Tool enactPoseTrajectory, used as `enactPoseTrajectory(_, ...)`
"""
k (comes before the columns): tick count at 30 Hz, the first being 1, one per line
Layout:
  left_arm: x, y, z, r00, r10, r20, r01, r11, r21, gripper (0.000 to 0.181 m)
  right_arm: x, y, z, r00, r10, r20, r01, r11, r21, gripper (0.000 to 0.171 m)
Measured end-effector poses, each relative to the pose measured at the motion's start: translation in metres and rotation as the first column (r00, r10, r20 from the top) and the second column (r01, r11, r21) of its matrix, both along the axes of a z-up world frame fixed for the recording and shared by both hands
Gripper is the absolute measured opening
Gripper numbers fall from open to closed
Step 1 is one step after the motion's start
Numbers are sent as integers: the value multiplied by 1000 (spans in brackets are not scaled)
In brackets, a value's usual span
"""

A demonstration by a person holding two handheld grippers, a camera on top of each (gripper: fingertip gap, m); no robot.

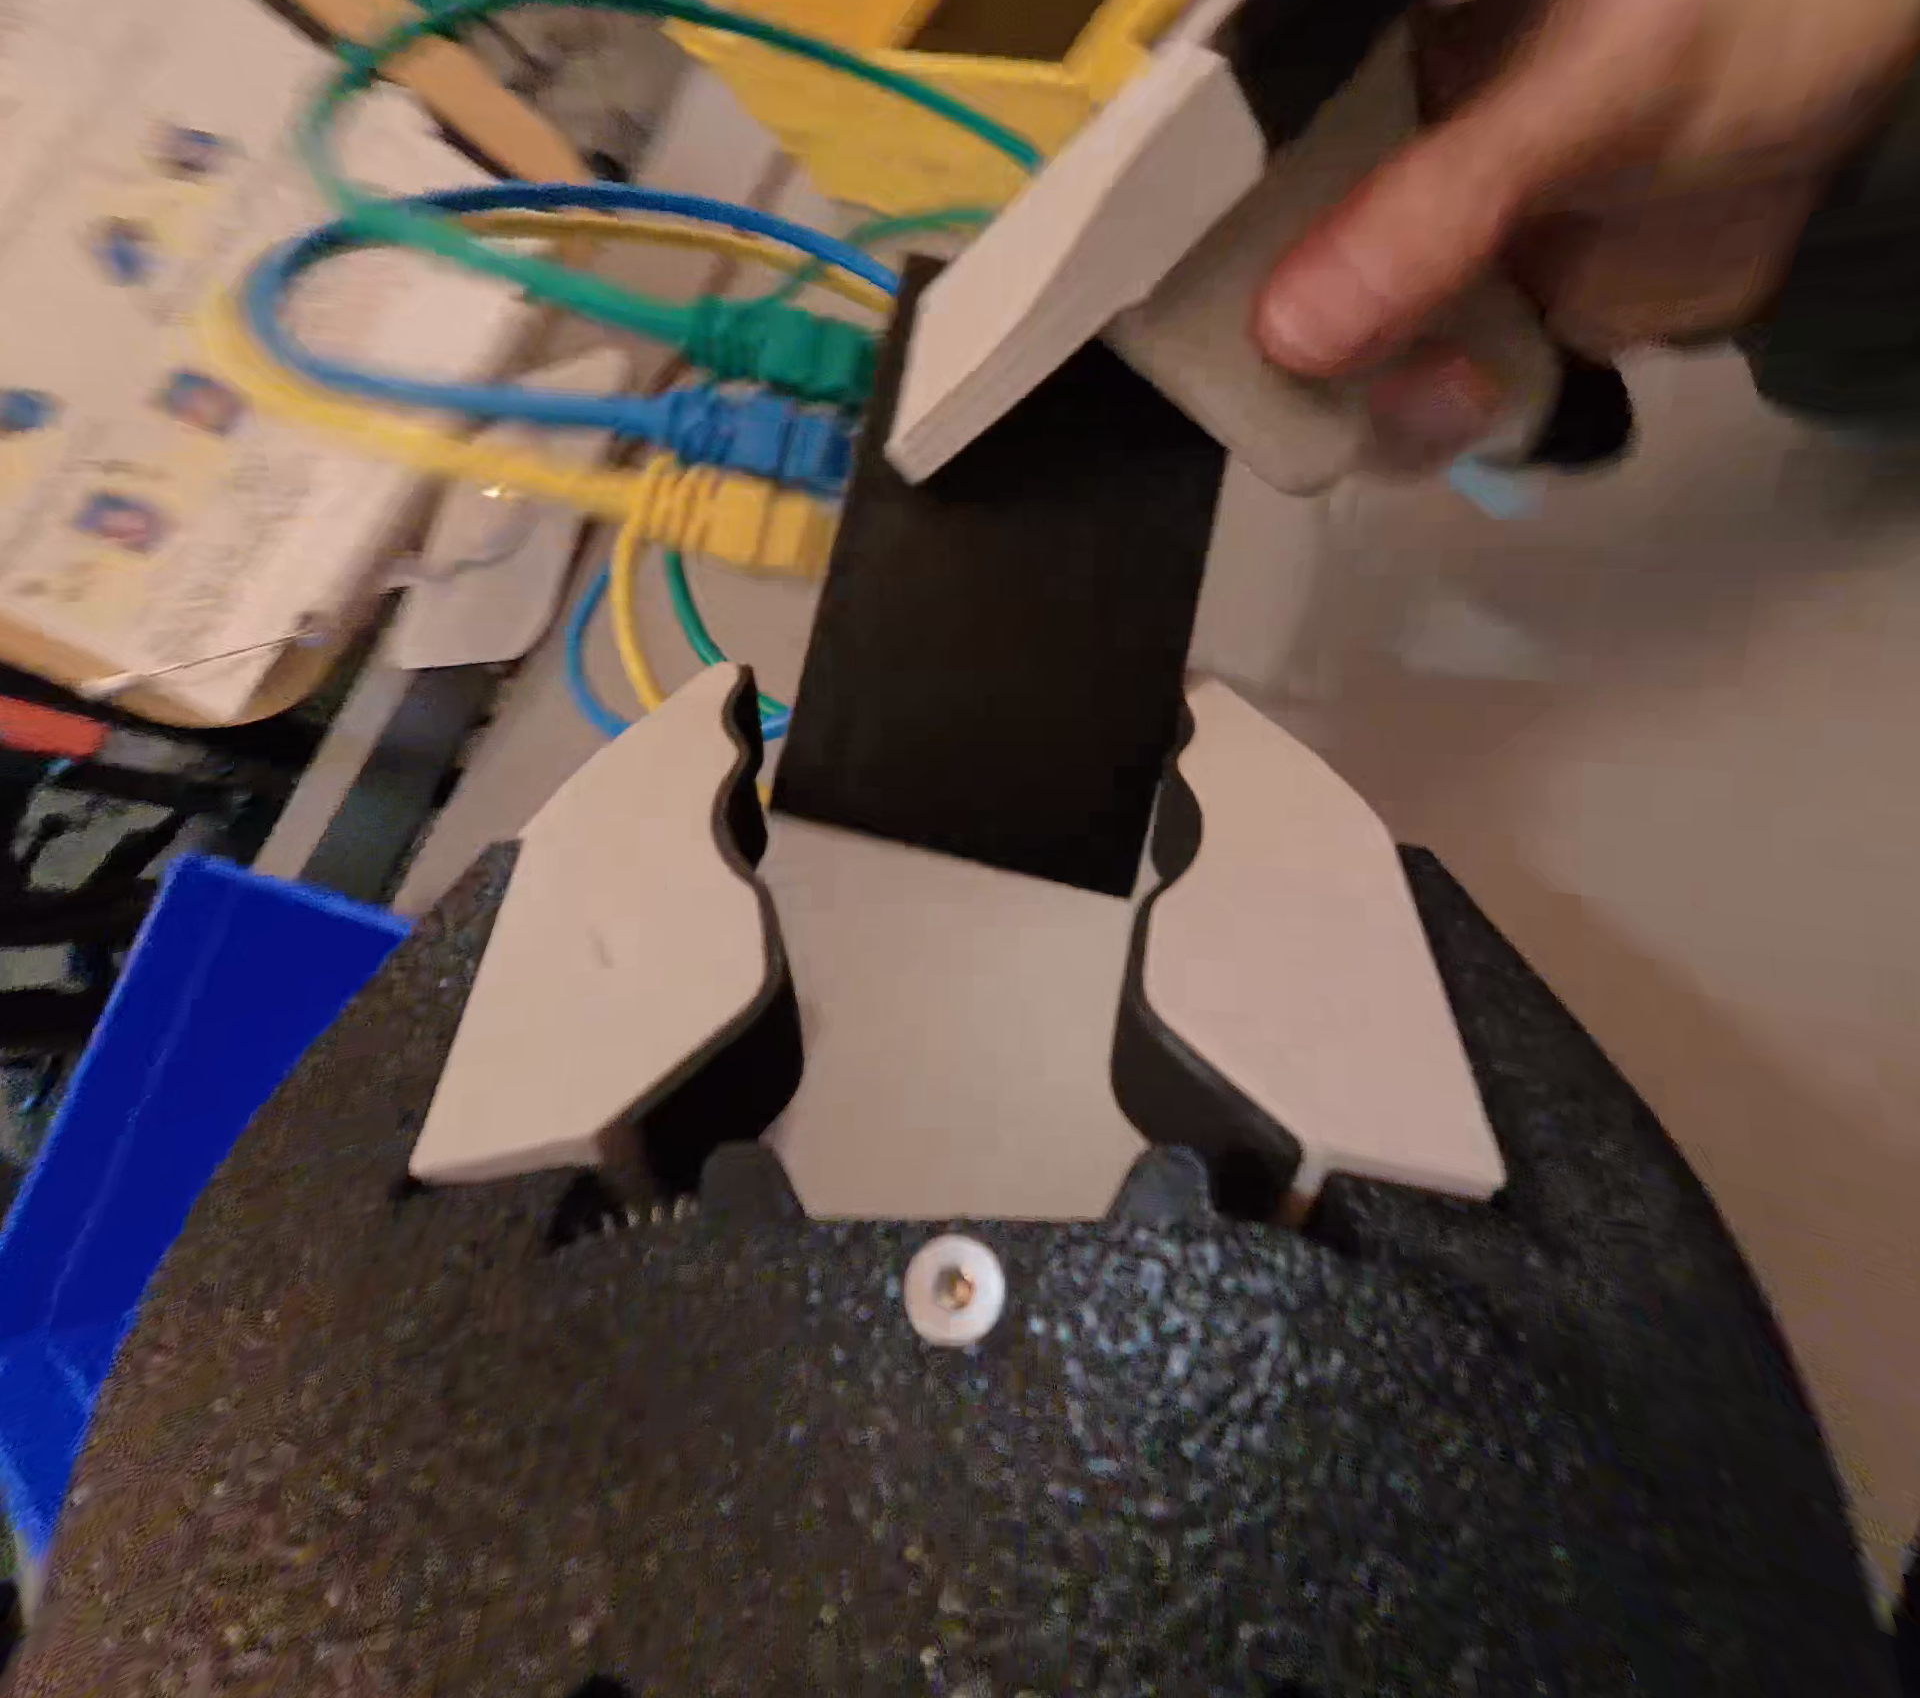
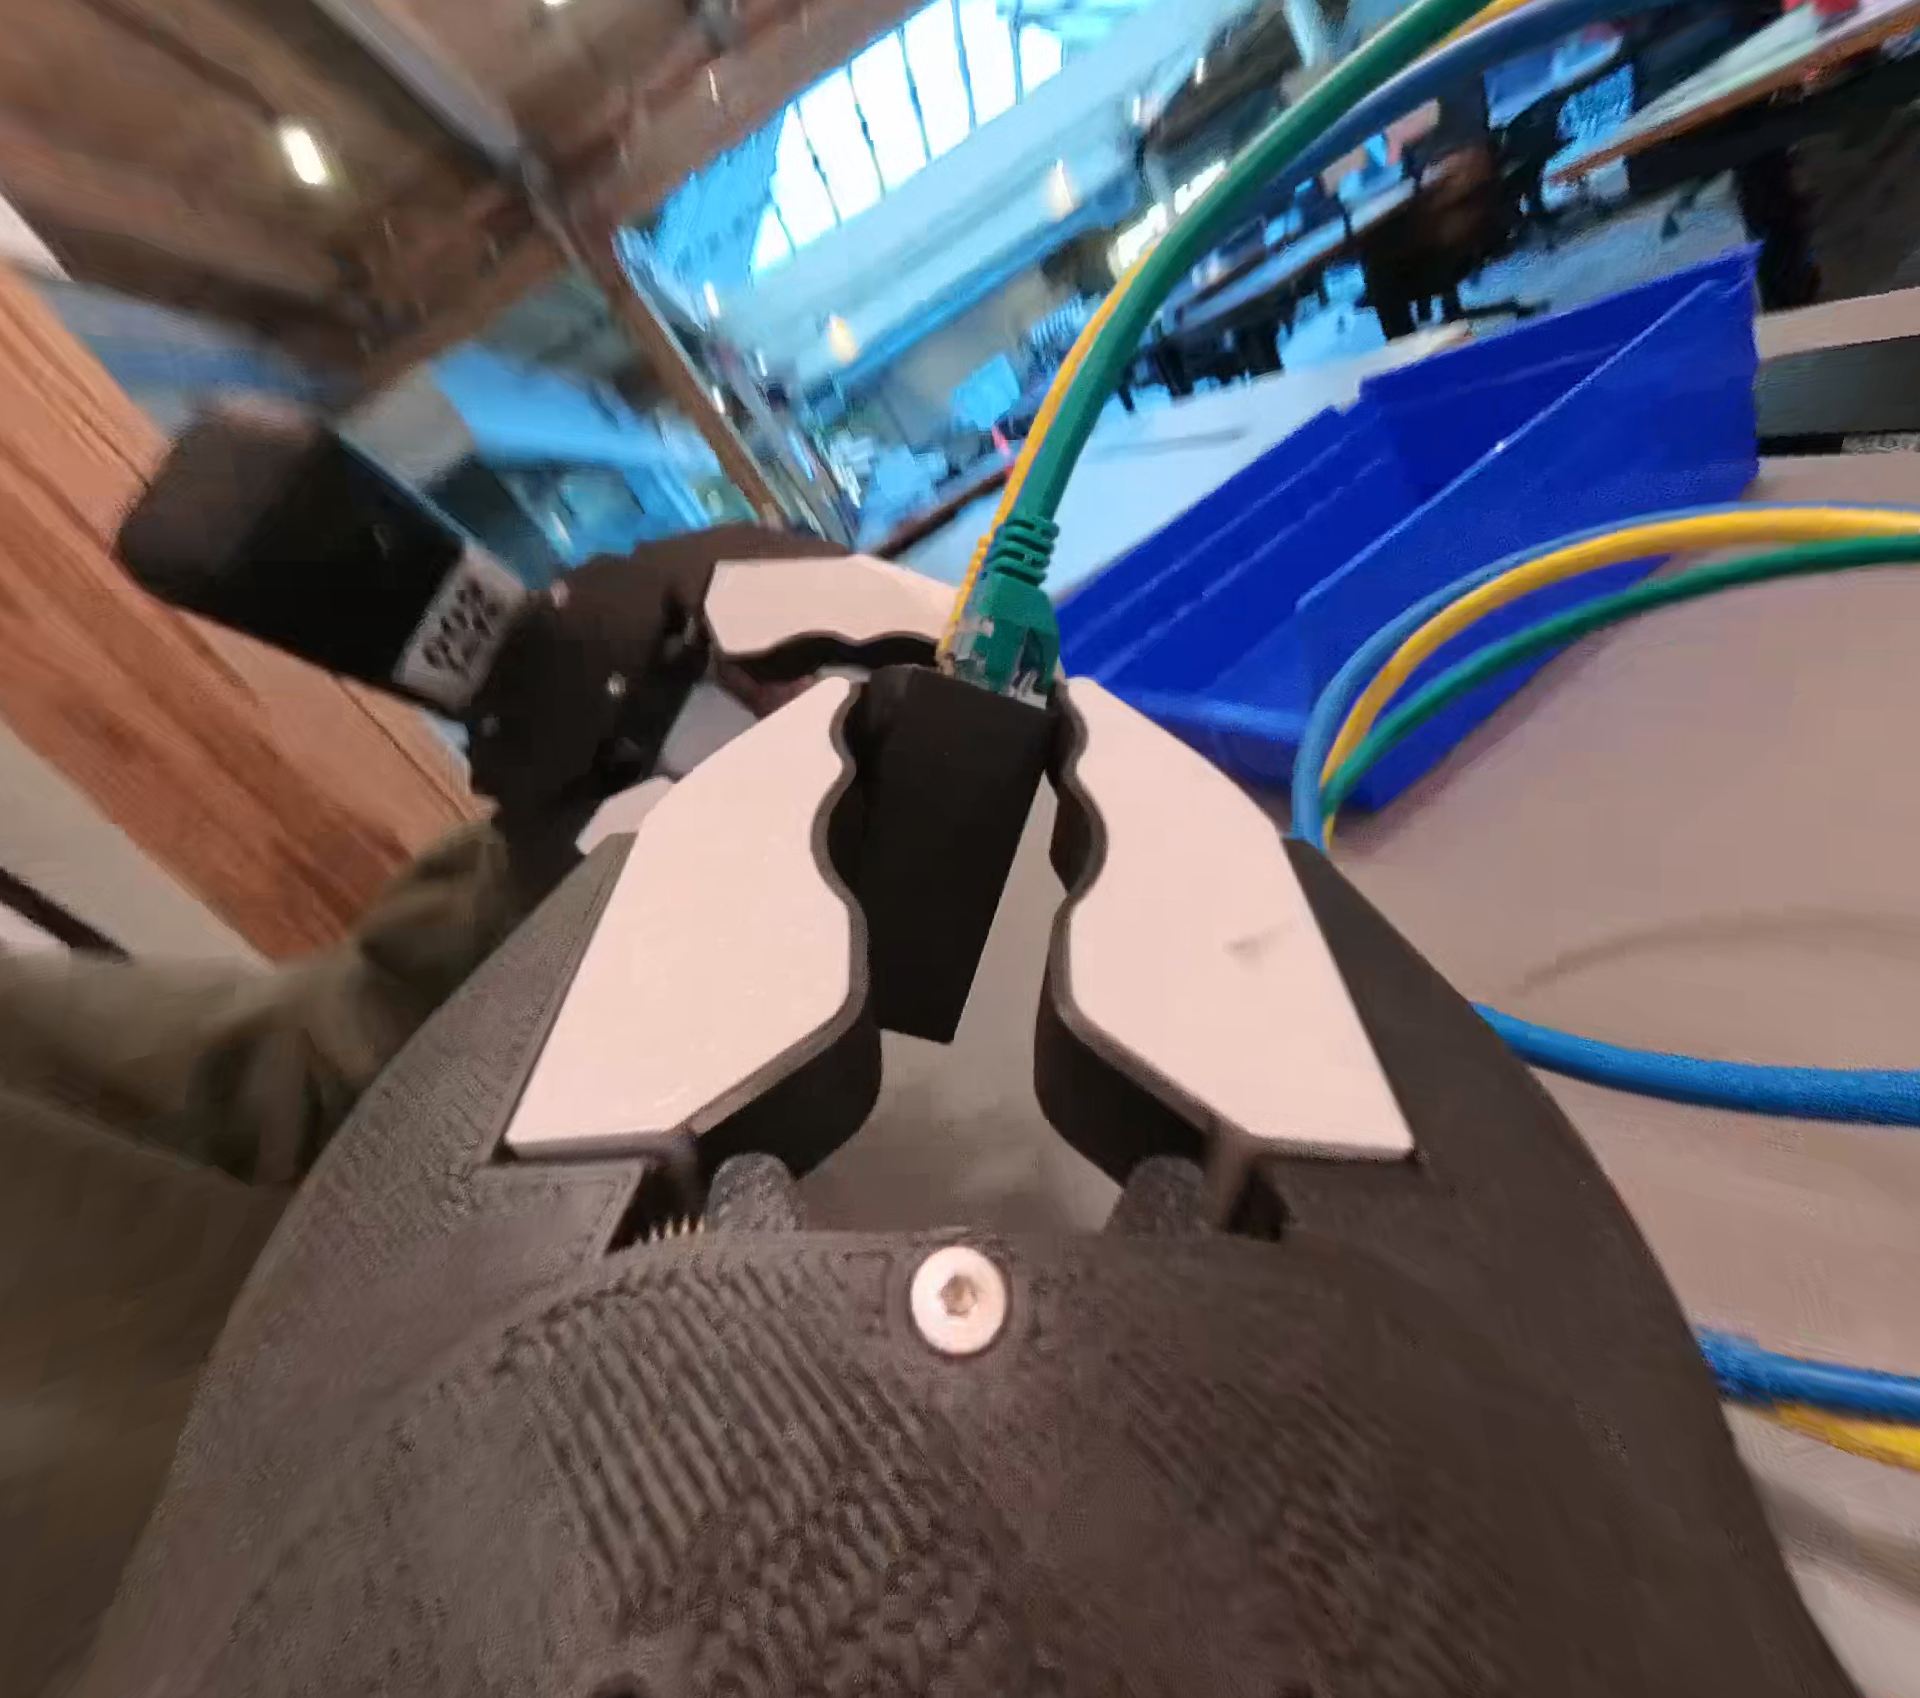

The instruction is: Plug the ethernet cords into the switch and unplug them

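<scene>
A black switch (image 1: pixel 997 609) is held up between both grippers. Green (image 1: pixel 800 349), blue (image 1: pixel 758 433) and yellow (image 1: pixel 727 516) ethernet plugs sit in its left side, and their cords loop away to the left. My left gripper (image 1: pixel 966 703) is shut on the near end of the switch. My right gripper (image 1: pixel 1101 453), held by a hand (image 1: pixel 1558 142), comes in from the upper right over the far end. In the right wrist view my right gripper (image 2: pixel 961 692) is shut on the switch (image 2: pixel 935 838), with the green plug (image 2: pixel 1013 620) at its top.
A blue bin (image 2: pixel 1455 588) stands on the pale table, and its corner shows in the left wrist view (image 1: pixel 156 1129). A cardboard box with printed paper (image 1: pixel 156 349) lies at the left. A wooden post (image 2: pixel 104 609) stands left. Loose cord loops (image 2: pixel 1558 588) lie on the table.
</scene>
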State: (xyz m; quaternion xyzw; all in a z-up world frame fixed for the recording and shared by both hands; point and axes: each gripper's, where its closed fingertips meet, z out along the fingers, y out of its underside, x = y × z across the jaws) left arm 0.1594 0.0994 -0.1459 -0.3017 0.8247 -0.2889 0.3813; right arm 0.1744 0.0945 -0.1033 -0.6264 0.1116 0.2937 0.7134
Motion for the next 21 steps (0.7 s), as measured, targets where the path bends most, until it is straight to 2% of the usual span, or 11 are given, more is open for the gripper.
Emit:
enactPoseTrajectory(1,3,5,10,997,52,63,-49,997,-53,73,7,-3,7,997,-26,-67,30,997,67,32)
enactPoseTrajectory(3,4,9,27,974,180,139,-135,950,-281,73,22,-12,22,973,-58,-224,106,972,210,32)
enactPoseTrajectory(5,-2,4,30,966,237,99,-143,816,-560,78,36,-22,30,930,-75,-360,194,932,307,32)
enactPoseTrajectory(6,-5,1,28,968,244,57,-138,710,-690,78,40,-25,30,912,-90,-401,238,912,334,32)
enactPoseTrajectory(8,-11,-13,28,987,157,-17,-85,438,-895,75,41,-25,26,897,-137,-421,299,889,347,32)
enactPoseTrajectory(10,-11,-19,36,997,70,-43,-53,152,-987,62,33,-21,23,895,-189,-405,344,870,354,32)
enactPoseTrajectory(11,-11,-19,42,999,45,-23,-25,41,-999,50,28,-19,24,895,-212,-393,362,859,361,32)
enactPoseTrajectory(13,-8,-13,49,999,52,5,10,-95,-995,38,18,-15,24,898,-261,-354,386,852,353,33)
enactPoseTrajectory(16,-7,-15,52,999,35,25,31,-160,-987,32,0,-4,22,920,-286,-268,366,870,330,33)
enactPoseTrajectory(19,-5,-18,49,998,49,35,40,-100,-994,27,-3,-1,17,907,-336,-255,404,866,295,34)
enactPoseTrajectory(21,-7,-11,51,995,83,59,64,-65,-996,27,-5,2,14,918,-316,-238,374,890,262,34)
